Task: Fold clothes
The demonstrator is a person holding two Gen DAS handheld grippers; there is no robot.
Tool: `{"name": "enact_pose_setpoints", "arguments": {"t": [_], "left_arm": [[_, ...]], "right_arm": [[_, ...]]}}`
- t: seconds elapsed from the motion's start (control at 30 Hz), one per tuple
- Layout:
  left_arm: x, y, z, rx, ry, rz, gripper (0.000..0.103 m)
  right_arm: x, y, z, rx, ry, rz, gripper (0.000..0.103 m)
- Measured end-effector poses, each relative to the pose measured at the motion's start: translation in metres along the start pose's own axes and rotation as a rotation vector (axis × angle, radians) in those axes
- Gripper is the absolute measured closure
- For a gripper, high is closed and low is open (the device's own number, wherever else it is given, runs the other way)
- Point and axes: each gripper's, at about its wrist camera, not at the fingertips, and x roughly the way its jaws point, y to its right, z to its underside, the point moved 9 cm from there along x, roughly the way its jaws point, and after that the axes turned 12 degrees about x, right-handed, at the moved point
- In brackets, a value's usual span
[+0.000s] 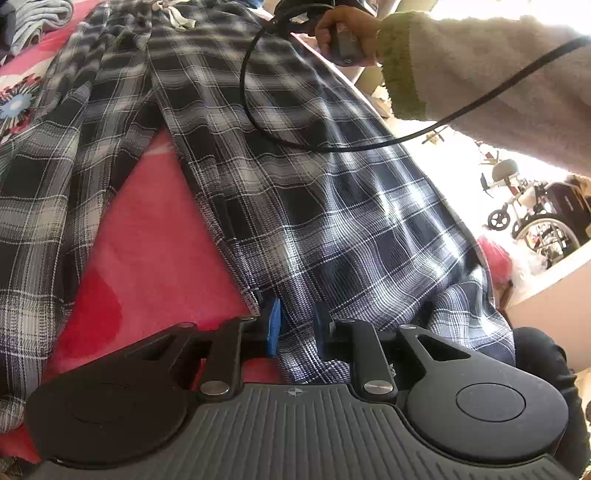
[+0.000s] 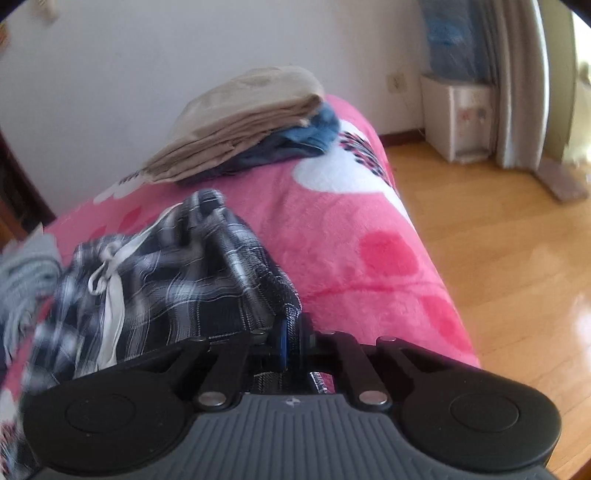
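Observation:
Dark blue and white plaid pyjama trousers [image 1: 280, 155] lie spread on a pink blanket [image 1: 147, 251], two legs apart, with a white drawstring [image 1: 177, 18] at the far waist. My left gripper [image 1: 298, 325] is shut on the hem of the right leg. In the right wrist view my right gripper [image 2: 293, 332] is shut on the waistband edge of the trousers [image 2: 177, 273], with the white drawstring [image 2: 110, 280] to its left. The hand holding the right gripper [image 1: 343, 33] shows at the top of the left wrist view, with a black cable [image 1: 258, 110] looping over the cloth.
A folded pile, beige cloth [image 2: 240, 118] over blue garments [image 2: 306, 136], lies at the far end of the bed. Grey-blue knitwear [image 2: 26, 280] lies to the left. The bed edge drops to a wooden floor [image 2: 498, 240] on the right. Wheelchairs [image 1: 535, 218] stand beyond.

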Motion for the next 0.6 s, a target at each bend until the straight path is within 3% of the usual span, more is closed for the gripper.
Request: {"name": "enact_pose_setpoints", "arguments": {"t": [0.2,0.3,0.43,0.53,0.6], "left_arm": [[-0.004,-0.002,0.000,-0.024,0.004,0.001,0.083],[-0.009,-0.001,0.002,-0.069,0.023,0.007,0.077],[-0.027,-0.007,0.005,-0.114,0.043,-0.004,0.070],[-0.049,-0.014,0.009,-0.131,0.054,-0.063,0.068],[-0.077,-0.020,0.016,-0.144,0.077,-0.105,0.067]], "right_arm": [[-0.010,0.016,-0.008,0.133,0.049,-0.059,0.080],[-0.017,0.025,-0.011,0.174,0.075,-0.065,0.071],[-0.027,0.043,-0.019,0.318,0.116,-0.080,0.070],[-0.040,0.058,-0.024,0.437,0.146,-0.088,0.070],[-0.056,0.062,-0.025,0.450,0.173,-0.072,0.070]]}}
